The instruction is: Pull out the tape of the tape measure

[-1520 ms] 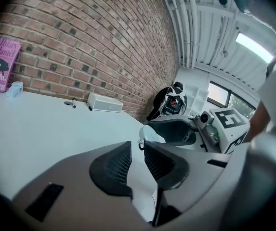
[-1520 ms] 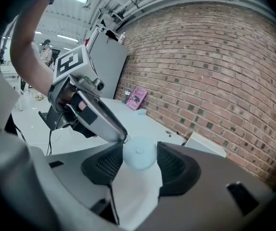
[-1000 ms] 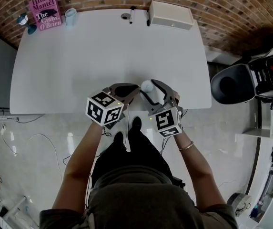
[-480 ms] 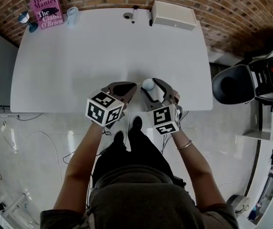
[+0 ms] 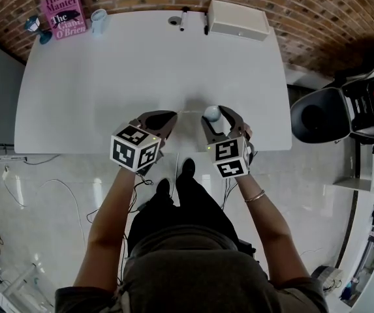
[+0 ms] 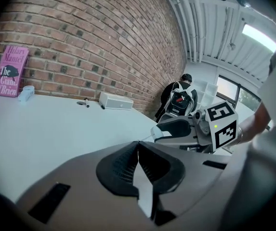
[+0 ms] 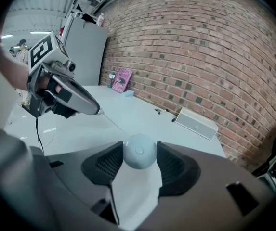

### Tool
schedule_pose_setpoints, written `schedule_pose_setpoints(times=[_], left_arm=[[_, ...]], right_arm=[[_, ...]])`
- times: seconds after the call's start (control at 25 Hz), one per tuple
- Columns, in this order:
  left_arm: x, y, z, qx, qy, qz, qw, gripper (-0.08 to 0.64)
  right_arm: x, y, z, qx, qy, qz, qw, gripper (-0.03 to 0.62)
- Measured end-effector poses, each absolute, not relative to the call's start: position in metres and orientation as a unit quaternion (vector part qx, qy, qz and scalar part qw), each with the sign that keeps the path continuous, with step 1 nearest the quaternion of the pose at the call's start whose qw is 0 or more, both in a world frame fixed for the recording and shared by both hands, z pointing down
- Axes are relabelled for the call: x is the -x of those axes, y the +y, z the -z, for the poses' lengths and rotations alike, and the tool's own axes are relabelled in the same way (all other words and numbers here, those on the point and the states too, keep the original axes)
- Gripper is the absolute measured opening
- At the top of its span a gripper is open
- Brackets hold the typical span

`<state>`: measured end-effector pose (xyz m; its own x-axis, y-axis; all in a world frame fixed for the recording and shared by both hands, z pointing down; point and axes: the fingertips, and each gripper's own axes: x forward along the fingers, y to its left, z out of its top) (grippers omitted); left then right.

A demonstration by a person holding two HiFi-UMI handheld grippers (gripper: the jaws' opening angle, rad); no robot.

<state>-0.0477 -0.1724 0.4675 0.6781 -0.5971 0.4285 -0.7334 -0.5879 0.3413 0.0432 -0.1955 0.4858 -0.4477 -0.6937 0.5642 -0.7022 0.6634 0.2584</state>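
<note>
The thin pale tape's (image 7: 112,122) end was hidden inside the left gripper's (image 6: 138,144) closed jaws; the right gripper (image 7: 140,148) covered the round grey tape measure's (image 7: 138,154) sides. Far small dark items (image 5: 181,21) were perhaps pens.

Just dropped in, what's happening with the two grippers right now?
A person works a handheld gripper in each hand over the near edge of the white table. The right gripper is clamped on a small round pale grey tape measure. The left gripper is shut on the end of its thin tape, and a short stretch runs straight between them.
</note>
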Motion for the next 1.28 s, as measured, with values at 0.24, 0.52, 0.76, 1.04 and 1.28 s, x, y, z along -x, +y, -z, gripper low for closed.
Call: schedule_pose_setpoints(times=[0.24,0.52,0.76,1.04,1.28], left_arm=[[0.055,-0.171,-0.471,-0.873,-0.390,-0.148,0.251,0.025],[0.088,-0.171,-0.475,-0.850,-0.429,-0.150,0.264,0.025],[0.131,-0.171,-0.483,-0.820,-0.473,-0.156,0.282,0.025],[0.192,-0.168,-0.492,-0.777,-0.533,-0.160,0.295,0.025],[0.231,-0.165,-0.495,-0.744,-0.575,-0.158,0.301,0.025]], right_arm=[[-0.051,-0.199,-0.490,-0.428,-0.840,-0.020,0.333,0.222],[-0.075,-0.208,-0.495,-0.454,-0.823,-0.057,0.337,0.221],[-0.099,-0.217,-0.501,-0.481,-0.803,-0.094,0.339,0.221],[-0.124,-0.223,-0.505,-0.500,-0.788,-0.103,0.345,0.221],[-0.138,-0.228,-0.506,-0.505,-0.783,-0.104,0.348,0.221]])
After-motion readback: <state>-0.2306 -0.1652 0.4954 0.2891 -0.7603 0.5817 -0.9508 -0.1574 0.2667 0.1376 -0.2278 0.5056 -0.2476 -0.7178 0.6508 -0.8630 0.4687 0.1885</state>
